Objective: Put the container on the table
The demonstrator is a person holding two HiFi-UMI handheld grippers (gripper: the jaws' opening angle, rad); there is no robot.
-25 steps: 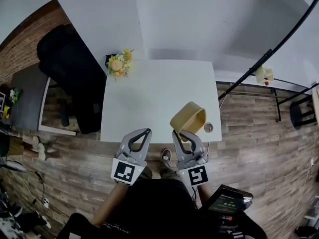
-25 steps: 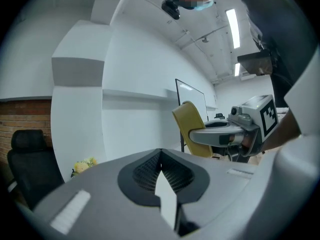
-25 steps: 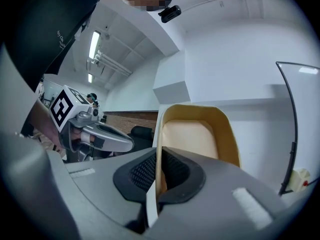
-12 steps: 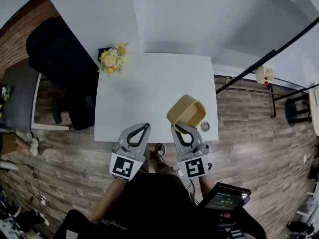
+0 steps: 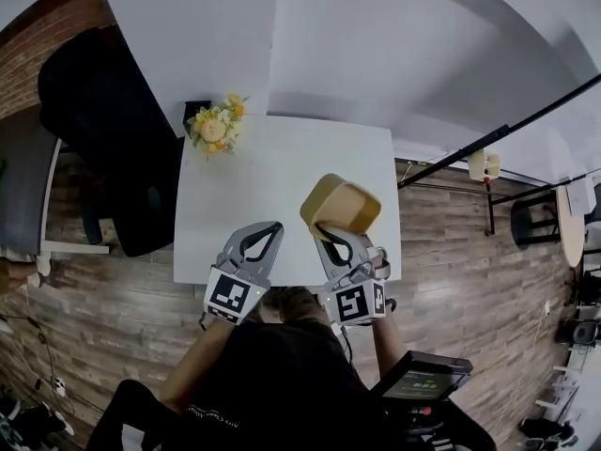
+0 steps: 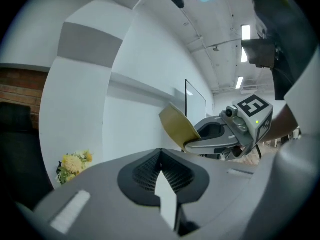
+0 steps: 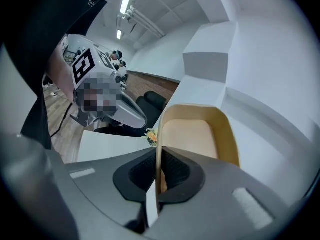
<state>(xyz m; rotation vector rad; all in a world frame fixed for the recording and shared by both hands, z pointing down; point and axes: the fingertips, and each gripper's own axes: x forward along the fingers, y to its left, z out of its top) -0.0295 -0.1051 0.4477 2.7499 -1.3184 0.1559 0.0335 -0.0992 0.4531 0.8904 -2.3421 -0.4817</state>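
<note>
Head view: the right claw (image 5: 326, 230) pinches the wall of the tan container (image 5: 341, 205), which is held tilted in the air over the near right part of the worktop (image 5: 272, 172). The left claw (image 5: 273, 226) is pressed together and empty. The step in hand appears to be transport. The next move calls for levelling, lowering, then releasing.

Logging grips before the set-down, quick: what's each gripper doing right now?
Left gripper: shut, empty.
Right gripper: shut on the wall of the tan container.
</note>
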